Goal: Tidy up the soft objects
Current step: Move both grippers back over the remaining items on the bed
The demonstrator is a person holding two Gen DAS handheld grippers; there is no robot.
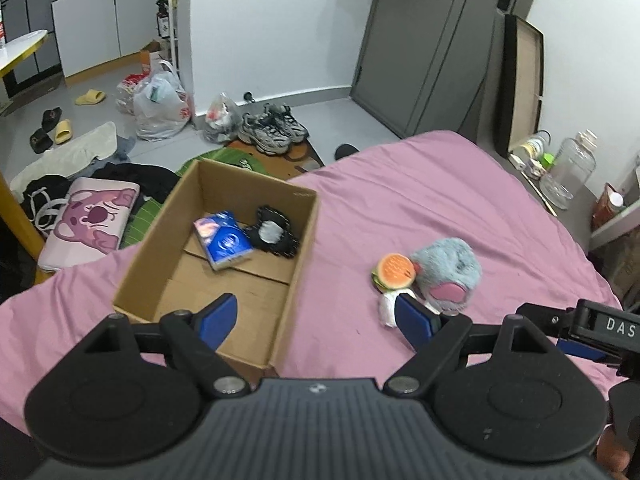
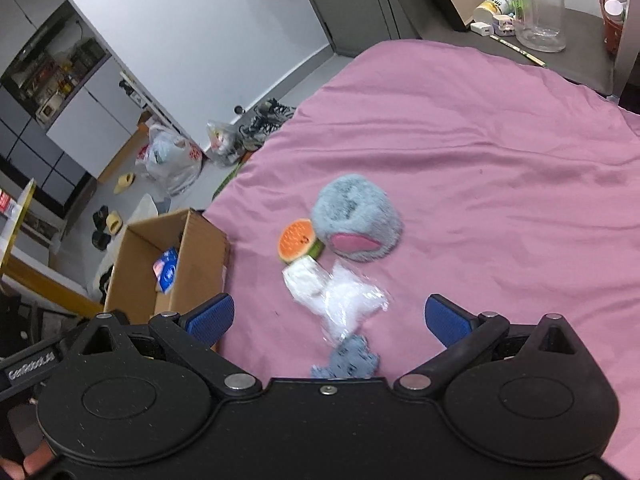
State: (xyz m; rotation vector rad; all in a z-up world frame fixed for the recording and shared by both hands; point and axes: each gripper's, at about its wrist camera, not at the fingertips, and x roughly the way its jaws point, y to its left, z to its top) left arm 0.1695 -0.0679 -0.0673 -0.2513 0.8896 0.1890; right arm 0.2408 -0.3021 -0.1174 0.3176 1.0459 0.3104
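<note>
An open cardboard box (image 1: 168,264) stands on the pink bed sheet (image 1: 420,184) and holds a blue tissue pack (image 1: 225,240) and a black glove-like piece (image 1: 274,232). To its right lie a fluffy blue plush (image 1: 448,264), a burger toy (image 1: 394,272) and a white item (image 1: 387,309). My left gripper (image 1: 316,322) is open and empty over the box's near right corner. In the right wrist view the plush (image 2: 354,214), the burger toy (image 2: 298,240), a clear plastic bag (image 2: 352,300) and a small blue-grey cloth (image 2: 352,360) lie before my open, empty right gripper (image 2: 328,320). The box (image 2: 200,264) stands at left.
The bed's far edge drops to a floor with sneakers (image 1: 274,128), plastic bags (image 1: 160,108), slippers (image 1: 90,97) and a pink cushion (image 1: 92,220). A side table holds a clear jar (image 1: 568,172) at right. The right gripper's body (image 1: 600,328) shows at the left view's right edge.
</note>
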